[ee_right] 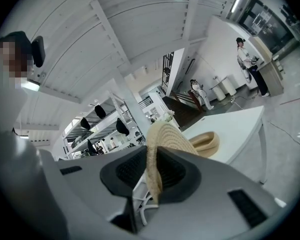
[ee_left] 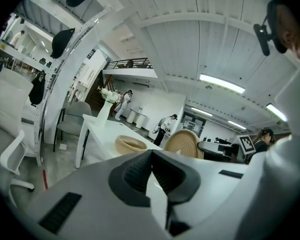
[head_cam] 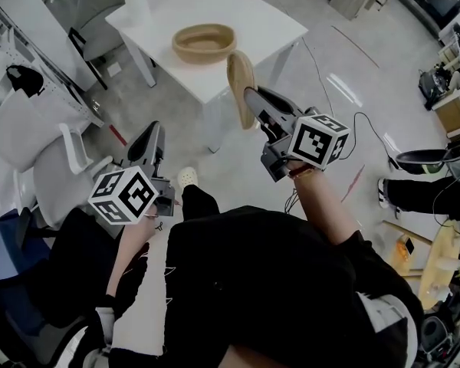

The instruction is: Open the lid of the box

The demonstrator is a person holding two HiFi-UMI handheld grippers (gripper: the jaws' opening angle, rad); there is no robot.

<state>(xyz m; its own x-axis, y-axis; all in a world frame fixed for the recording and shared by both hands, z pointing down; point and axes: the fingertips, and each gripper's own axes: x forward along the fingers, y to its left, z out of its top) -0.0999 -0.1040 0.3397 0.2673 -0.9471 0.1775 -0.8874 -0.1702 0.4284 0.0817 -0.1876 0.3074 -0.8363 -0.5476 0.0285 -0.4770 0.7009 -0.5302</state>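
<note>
My left gripper [head_cam: 152, 135] hangs clenched, empty; my right gripper [head_cam: 250, 96] pinches the lid [head_cam: 240, 79] edgewise; I should grip firmly, clear of the box [head_cam: 204, 43].

Head view: high, aimed steeply down past dark-clothed lap [head_cam: 245, 282] to pale grey floor [head_cam: 360, 106]; white rectangular table [head_cam: 253, 21] near top edge, well off.
Left gripper view: low, about level along own jaws, facing table's side.
Right gripper view: also level along own jaws, nearer the table.
Common to all three: table, shallow woven straw basket [head_cam: 204, 43], round woven straw lid [head_cam: 241, 87].
</note>
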